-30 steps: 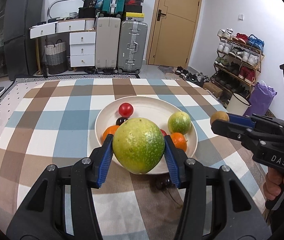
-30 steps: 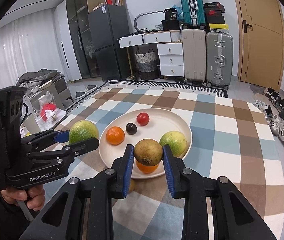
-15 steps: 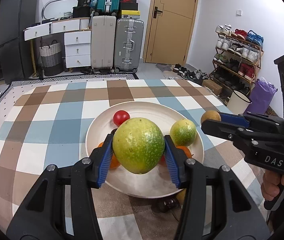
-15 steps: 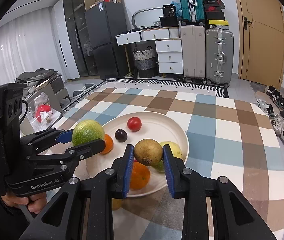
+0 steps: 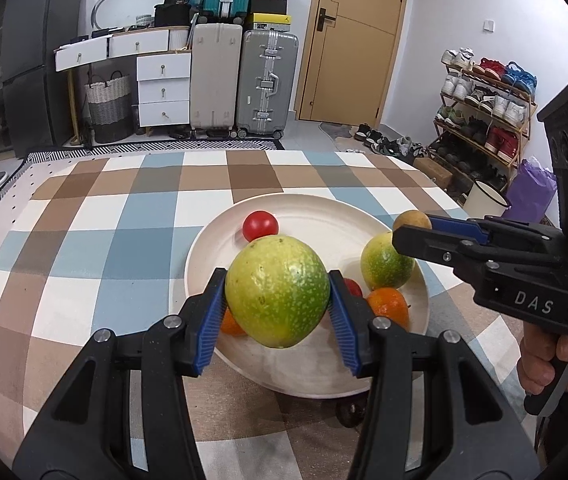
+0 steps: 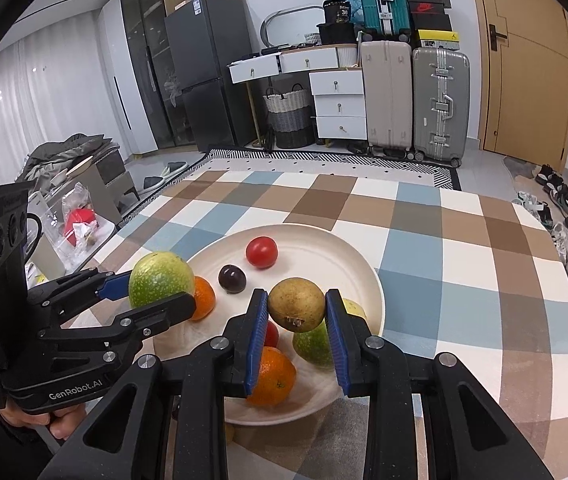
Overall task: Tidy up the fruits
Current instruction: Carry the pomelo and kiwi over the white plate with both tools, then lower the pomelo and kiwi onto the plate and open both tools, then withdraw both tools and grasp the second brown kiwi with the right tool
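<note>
My left gripper (image 5: 278,300) is shut on a large green-yellow fruit (image 5: 278,290) and holds it above the near left part of the cream plate (image 5: 323,216). My right gripper (image 6: 295,312) is shut on a small brown fruit (image 6: 296,305) above the plate's (image 6: 323,240) near right part. On the plate lie a red tomato (image 6: 261,251), a dark plum (image 6: 232,278), two oranges (image 6: 274,376) (image 6: 204,298) and a green fruit (image 6: 313,346). The left gripper also shows in the right wrist view (image 6: 156,292), and the right gripper in the left wrist view (image 5: 407,228).
The plate sits on a checked tablecloth (image 6: 463,280). A dark fruit (image 5: 349,414) lies on the cloth just before the plate's near rim. Suitcases, drawers and a fridge stand beyond the table; a shoe rack (image 5: 483,108) is at the right.
Both grippers have moved forward over the plate with their fruits still held. The plate looks nearer and sits more under both grippers.
</note>
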Action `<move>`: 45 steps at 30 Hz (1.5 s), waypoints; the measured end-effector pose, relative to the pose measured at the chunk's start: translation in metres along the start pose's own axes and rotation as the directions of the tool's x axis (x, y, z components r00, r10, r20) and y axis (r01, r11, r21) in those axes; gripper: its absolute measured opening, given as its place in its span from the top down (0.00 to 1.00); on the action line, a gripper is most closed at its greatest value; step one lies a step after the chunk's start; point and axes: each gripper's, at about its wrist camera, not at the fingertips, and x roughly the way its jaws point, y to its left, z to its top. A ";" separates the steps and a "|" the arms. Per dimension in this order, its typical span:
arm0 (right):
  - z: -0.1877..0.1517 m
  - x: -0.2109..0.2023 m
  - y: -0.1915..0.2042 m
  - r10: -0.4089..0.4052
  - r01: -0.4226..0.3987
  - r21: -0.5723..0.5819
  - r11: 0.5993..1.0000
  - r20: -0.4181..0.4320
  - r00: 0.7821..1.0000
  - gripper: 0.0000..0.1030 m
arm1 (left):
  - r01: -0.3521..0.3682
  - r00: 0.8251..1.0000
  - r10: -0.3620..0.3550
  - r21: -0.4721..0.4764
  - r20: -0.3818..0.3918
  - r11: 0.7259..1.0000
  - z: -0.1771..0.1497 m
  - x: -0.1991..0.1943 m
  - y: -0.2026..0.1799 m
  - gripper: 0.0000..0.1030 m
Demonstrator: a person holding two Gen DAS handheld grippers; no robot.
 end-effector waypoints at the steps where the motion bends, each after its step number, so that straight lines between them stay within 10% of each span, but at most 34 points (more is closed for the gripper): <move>1: 0.000 0.001 0.001 0.002 -0.002 -0.001 1.000 -0.003 1.000 0.72 | -0.001 1.000 0.001 0.000 -0.002 1.000 0.000 0.001 0.001 0.55; 23: -0.003 0.012 0.002 0.004 -0.004 -0.008 1.000 0.021 1.000 0.64 | 0.032 0.999 -0.031 0.021 -0.031 0.999 -0.007 0.009 -0.003 0.54; 31: -0.004 -0.005 0.000 -0.024 0.024 -0.007 1.000 0.048 0.999 0.33 | 0.000 1.000 0.001 0.010 -0.009 1.000 -0.007 -0.006 0.002 0.19; 36: -0.007 -0.016 0.001 -0.021 0.021 0.001 1.000 0.052 0.998 0.06 | -0.016 1.000 0.015 -0.003 -0.002 1.000 -0.010 -0.018 0.008 0.15; 45: -0.033 -0.028 0.004 -0.020 0.020 -0.001 1.000 -0.002 1.000 0.01 | -0.030 0.999 0.030 -0.012 0.027 0.999 -0.014 -0.041 0.009 0.00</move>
